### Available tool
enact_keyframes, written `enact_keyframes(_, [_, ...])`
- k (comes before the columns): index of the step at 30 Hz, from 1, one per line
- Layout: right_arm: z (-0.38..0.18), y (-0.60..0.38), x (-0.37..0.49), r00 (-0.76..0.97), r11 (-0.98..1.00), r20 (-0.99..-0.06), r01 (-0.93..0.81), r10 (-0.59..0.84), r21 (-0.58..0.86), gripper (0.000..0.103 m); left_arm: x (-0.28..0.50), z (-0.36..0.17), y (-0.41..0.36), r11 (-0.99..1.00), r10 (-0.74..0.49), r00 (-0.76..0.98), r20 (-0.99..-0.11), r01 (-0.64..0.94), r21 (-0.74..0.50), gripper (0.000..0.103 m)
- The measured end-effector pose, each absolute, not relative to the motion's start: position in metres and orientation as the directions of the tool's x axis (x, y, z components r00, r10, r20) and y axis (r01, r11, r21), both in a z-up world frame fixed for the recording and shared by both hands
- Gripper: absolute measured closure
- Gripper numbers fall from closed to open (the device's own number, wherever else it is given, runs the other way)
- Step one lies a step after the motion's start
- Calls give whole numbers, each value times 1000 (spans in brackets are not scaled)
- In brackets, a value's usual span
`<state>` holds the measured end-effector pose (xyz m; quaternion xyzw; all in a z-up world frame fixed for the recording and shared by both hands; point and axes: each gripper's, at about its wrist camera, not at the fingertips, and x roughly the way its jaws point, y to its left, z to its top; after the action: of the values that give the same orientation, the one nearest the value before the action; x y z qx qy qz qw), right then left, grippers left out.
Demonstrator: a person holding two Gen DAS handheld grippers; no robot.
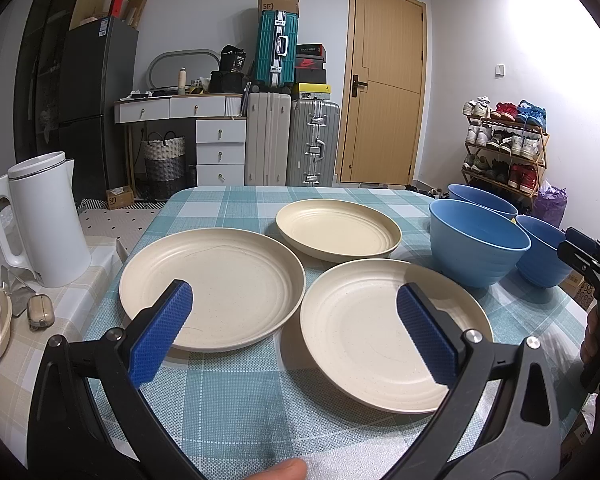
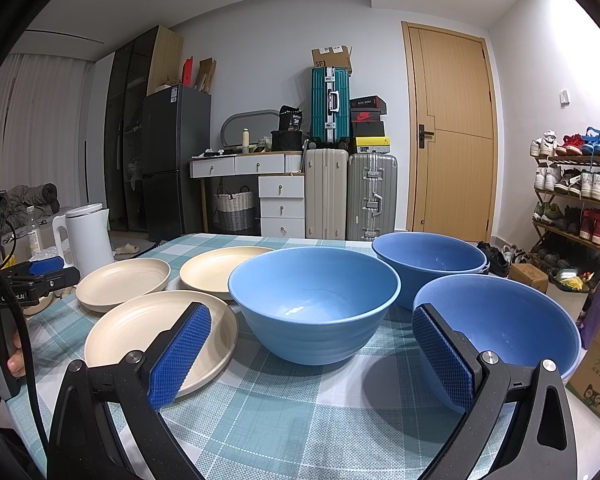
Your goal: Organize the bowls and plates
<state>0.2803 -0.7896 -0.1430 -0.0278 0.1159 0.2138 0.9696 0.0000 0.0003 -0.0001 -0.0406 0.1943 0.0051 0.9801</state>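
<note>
Three cream plates lie apart on the checked tablecloth: a left plate, a near right plate and a far plate. Three blue bowls stand upright to their right: a middle bowl, a far bowl and a near right bowl. My left gripper is open and empty, hovering over the gap between the two near plates. My right gripper is open and empty, in front of the middle bowl, its right finger beside the near right bowl.
A white kettle stands on a side table to the left of the plates. A cardboard box sits at the table's right edge. The tablecloth runs to the near edge. Suitcases, drawers and a shoe rack stand beyond.
</note>
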Motion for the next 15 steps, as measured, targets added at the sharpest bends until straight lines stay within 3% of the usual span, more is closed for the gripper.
enact_keyframes(15, [-143, -790, 280, 882, 907, -237, -421, 408, -4, 0, -1, 0, -1, 997, 3, 926, -378, -32, -72, 1])
